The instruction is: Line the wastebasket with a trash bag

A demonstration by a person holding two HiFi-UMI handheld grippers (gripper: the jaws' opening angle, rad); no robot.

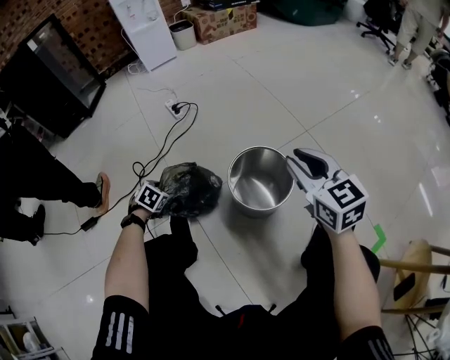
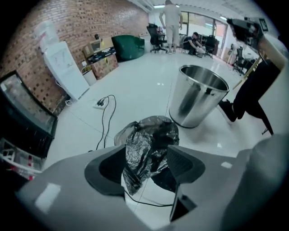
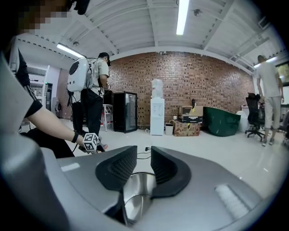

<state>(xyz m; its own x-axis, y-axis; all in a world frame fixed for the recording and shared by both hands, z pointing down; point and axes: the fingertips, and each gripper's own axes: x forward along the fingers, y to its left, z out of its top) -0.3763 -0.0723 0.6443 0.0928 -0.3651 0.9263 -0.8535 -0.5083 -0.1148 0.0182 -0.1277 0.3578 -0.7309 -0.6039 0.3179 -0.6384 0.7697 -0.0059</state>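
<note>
A round steel wastebasket [image 1: 260,180] stands upright and unlined on the white tiled floor. Left of it lies a crumpled dark grey trash bag [image 1: 190,188], a little apart from it. My left gripper [image 1: 153,200] points steeply down over the bag's left side. In the left gripper view its jaws stand wide open [image 2: 146,159] with the bag [image 2: 149,144] bunched between them and the wastebasket [image 2: 198,94] beyond. My right gripper [image 1: 302,164] hovers at the wastebasket's right rim. A narrow gap shows between its jaws [image 3: 143,155], nothing in it, with the steel wastebasket [image 3: 137,194] below.
A black cable [image 1: 158,151] runs from a power strip [image 1: 175,107] past the bag. Another person's legs [image 1: 42,184] stand at the left. A black cabinet [image 1: 50,77], a white dispenser [image 1: 144,28] and a cardboard box [image 1: 225,21] line the far wall. A wooden stool [image 1: 416,261] stands at the right.
</note>
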